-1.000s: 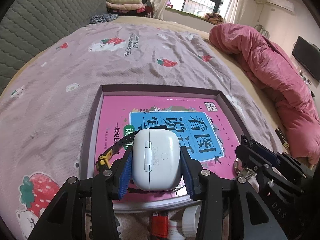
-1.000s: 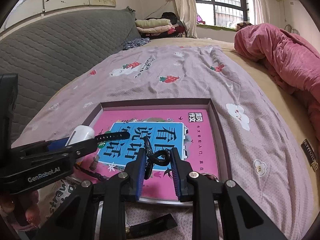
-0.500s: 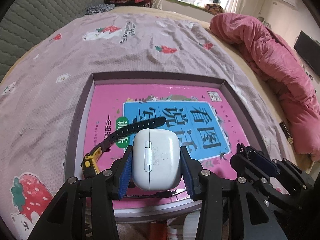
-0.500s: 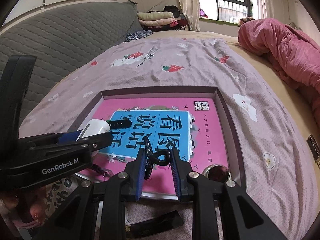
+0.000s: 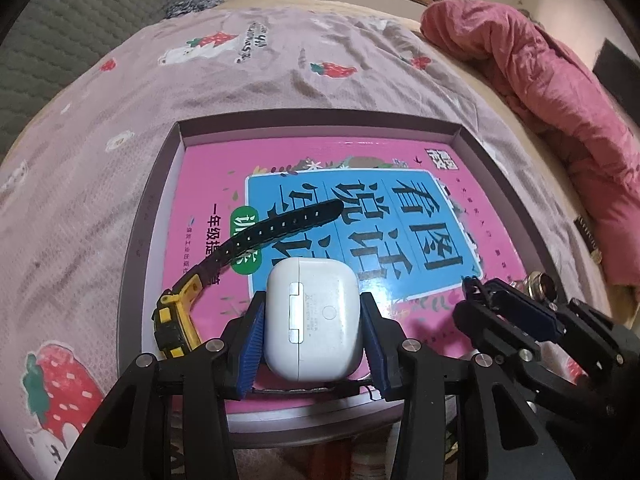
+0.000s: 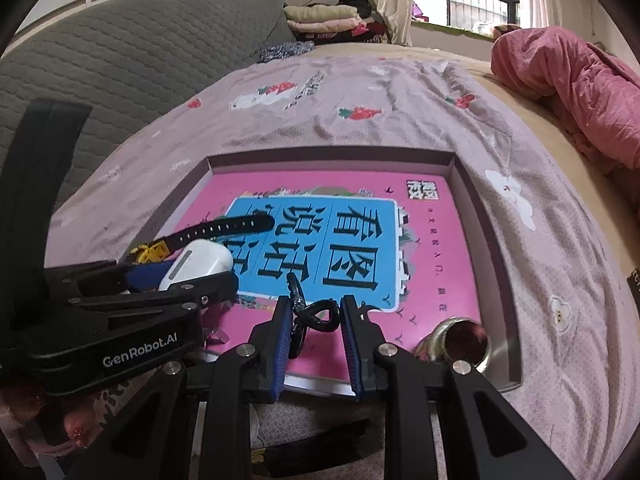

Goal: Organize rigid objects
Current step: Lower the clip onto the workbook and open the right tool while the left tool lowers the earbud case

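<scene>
My left gripper (image 5: 312, 302) is shut on a white earbuds case (image 5: 316, 320), held just above the near end of a pink book (image 5: 360, 168). The book lies in a shallow purple-grey box (image 5: 160, 200) on the bed. A yellow-and-black wristwatch (image 5: 180, 316) lies on the book at the left, its strap reaching toward the middle. My right gripper (image 6: 315, 306) is shut on a small black looped cord with a clasp (image 6: 320, 314), over the book's near edge. In the right wrist view the left gripper (image 6: 192, 280) and the case (image 6: 200, 260) are on the left.
A round metal piece with a dark centre (image 6: 460, 340) sits in the box's near right corner. A crumpled pink quilt (image 5: 540, 80) lies at the right of the bed and a grey quilted headboard (image 6: 120, 64) at the left. Folded clothes (image 6: 324, 18) are stacked by the window.
Both grippers have sunk toward the box with their loads still held. The box and book fill more of each view, and more of the wristwatch shows beside the case.
</scene>
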A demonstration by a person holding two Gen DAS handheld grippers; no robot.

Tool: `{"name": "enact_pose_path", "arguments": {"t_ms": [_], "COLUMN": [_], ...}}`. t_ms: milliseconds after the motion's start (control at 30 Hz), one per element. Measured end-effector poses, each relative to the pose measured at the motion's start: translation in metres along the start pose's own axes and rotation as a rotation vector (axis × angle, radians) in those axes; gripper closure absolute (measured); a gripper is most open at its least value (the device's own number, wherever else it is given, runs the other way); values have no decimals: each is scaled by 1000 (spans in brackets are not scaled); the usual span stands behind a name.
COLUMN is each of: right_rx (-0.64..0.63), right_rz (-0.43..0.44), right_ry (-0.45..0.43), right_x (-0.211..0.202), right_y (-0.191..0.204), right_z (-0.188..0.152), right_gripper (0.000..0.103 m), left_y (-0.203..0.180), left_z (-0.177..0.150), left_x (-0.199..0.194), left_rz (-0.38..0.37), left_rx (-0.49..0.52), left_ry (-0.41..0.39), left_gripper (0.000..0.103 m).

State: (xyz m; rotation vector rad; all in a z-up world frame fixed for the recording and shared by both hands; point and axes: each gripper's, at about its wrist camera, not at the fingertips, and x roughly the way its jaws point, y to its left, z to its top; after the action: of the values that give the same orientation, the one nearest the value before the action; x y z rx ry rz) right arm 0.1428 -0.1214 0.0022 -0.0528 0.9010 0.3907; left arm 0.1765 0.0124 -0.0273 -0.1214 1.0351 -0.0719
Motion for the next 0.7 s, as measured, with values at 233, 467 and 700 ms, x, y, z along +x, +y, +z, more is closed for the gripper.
{"name": "enact_pose_path", "arguments": {"t_ms": [233,467,700], "right_rx": [-19,-57,-3], "right_rz": [-27,-121,-123], "right_ry": [48,94,149], "right_x": [9,13,16], "right_y": [1,0,-12], "right_z": [-5,1,4], "right_gripper": [78,78,78], "left_y": [-2,-7,-9], "left_z": [-1,-4,-3], "left_x": [0,-2,-4], "left_rz": [-9,-3,-23], "left_rx": [13,33,30], "left_ry": [14,19,43], "left_gripper": [57,57,57]}}
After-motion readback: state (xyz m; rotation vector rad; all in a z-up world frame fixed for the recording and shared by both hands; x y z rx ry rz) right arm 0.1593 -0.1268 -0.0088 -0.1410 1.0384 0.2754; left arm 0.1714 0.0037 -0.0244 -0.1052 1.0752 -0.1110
